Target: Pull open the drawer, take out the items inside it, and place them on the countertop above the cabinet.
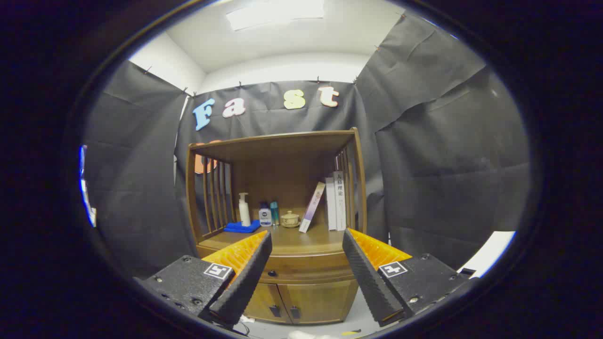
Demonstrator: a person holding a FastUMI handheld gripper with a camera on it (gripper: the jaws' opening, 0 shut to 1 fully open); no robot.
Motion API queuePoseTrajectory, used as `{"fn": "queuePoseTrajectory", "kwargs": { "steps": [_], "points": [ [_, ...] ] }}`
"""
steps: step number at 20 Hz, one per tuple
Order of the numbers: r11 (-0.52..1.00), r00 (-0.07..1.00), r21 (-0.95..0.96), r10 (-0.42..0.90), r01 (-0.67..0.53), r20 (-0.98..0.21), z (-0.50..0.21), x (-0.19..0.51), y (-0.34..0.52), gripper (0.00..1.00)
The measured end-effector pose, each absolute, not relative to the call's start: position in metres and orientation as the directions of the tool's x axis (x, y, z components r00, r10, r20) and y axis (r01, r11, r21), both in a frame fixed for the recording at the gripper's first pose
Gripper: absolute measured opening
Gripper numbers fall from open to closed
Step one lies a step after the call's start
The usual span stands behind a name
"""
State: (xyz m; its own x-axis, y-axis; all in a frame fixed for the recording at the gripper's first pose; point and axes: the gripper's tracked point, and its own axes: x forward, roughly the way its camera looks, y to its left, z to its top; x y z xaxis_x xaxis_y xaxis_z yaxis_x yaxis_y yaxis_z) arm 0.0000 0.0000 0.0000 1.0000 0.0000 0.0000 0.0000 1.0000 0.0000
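2 spread claw (307,245) fingers framing shut drawer (306,264) ahead

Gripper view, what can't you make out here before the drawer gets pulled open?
- Drawer contents: hidden, its front is closed.
- Drawer knob: partly covered by the open gripper, whose fingers hold nothing.
- Small bottles on the countertop: too small to identify.
- Cabinet doors: sides hidden by the fingers.
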Motion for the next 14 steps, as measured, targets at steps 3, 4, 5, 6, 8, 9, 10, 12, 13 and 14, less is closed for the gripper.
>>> {"fn": "queuePoseTrajectory", "kwargs": {
  "steps": [3, 4, 5, 6, 8, 9, 10, 12, 13, 14],
  "points": [
    [1.000, 1.000, 0.004, 0.010, -0.009, -0.004, 0.0017, 0.0018, 0.0017, 0.98],
    [1.000, 1.000, 0.003, 0.012, -0.012, -0.001, 0.0023, -0.0005, -0.0002, 0.98],
    [1.000, 1.000, -0.001, 0.010, -0.010, 0.002, 0.0015, -0.0014, -0.0010, 0.98],
    [1.000, 1.000, -0.006, 0.006, -0.006, 0.006, 0.0025, -0.0019, -0.0013, 0.98],
    [1.000, 1.000, -0.014, -0.003, 0.003, 0.011, 0.0029, -0.0039, -0.0004, 0.98],
    [1.000, 1.000, -0.015, -0.005, 0.005, 0.014, 0.0043, -0.0046, 0.0003, 0.98],
    [1.000, 1.000, -0.014, -0.008, 0.008, 0.016, 0.0029, -0.0044, -0.0002, 0.98],
    [1.000, 1.000, -0.014, -0.014, 0.014, 0.017, 0.0008, -0.0032, -0.0008, 0.98],
    [1.000, 1.000, -0.015, -0.018, 0.018, 0.019, 0.0000, -0.0015, -0.0011, 0.98],
    [1.000, 1.000, -0.015, -0.019, 0.019, 0.021, -0.0014, -0.0017, 0.0000, 0.98]
  ]
}}
